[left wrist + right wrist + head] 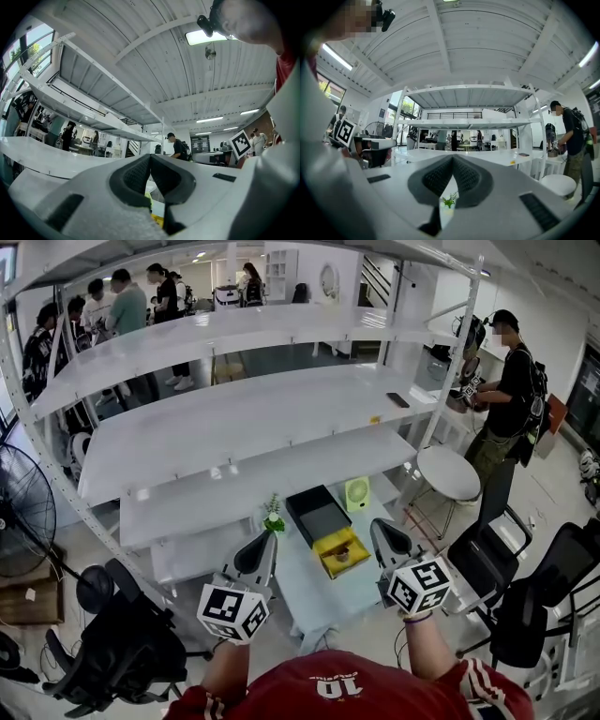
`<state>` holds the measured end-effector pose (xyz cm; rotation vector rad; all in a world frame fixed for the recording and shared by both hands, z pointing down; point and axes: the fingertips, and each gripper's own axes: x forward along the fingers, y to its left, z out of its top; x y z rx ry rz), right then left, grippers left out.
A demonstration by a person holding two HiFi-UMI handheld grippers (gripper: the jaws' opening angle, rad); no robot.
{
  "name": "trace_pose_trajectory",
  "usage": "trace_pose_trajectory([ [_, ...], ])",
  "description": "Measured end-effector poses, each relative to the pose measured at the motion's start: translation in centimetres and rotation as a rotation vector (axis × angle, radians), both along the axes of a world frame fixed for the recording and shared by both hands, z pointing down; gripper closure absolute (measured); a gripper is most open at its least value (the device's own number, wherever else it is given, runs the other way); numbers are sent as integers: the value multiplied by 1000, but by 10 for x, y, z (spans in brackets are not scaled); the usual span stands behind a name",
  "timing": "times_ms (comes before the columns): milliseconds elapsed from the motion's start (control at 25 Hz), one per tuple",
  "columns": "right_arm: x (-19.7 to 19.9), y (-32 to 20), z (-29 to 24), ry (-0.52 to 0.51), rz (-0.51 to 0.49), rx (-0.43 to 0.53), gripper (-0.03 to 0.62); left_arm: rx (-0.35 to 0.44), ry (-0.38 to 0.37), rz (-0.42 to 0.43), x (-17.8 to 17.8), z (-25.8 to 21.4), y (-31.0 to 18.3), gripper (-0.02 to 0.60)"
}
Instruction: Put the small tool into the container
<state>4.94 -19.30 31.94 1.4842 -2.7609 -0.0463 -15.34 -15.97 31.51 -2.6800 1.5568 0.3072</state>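
On the pale table sits a yellow open container, and a small dark object lies inside it. Behind it lies a black box. My left gripper hangs over the table's left part, to the left of the yellow container, its jaws shut with nothing between them. My right gripper is just right of the container, also shut and empty. In the left gripper view the pads meet, and a sliver of the yellow container shows below them. In the right gripper view the pads touch too.
A small potted plant and a green desk fan stand at the back of the table. White shelving rises behind. A round stool and black office chairs stand to the right, and a floor fan to the left. A person stands at the far right.
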Motion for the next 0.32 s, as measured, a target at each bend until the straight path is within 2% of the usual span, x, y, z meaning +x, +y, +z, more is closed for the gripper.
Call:
trace_pose_trajectory([
  [320,-3,-1,-1,13,-1,4,592,-3,8,-3,-4,2,-2,583],
])
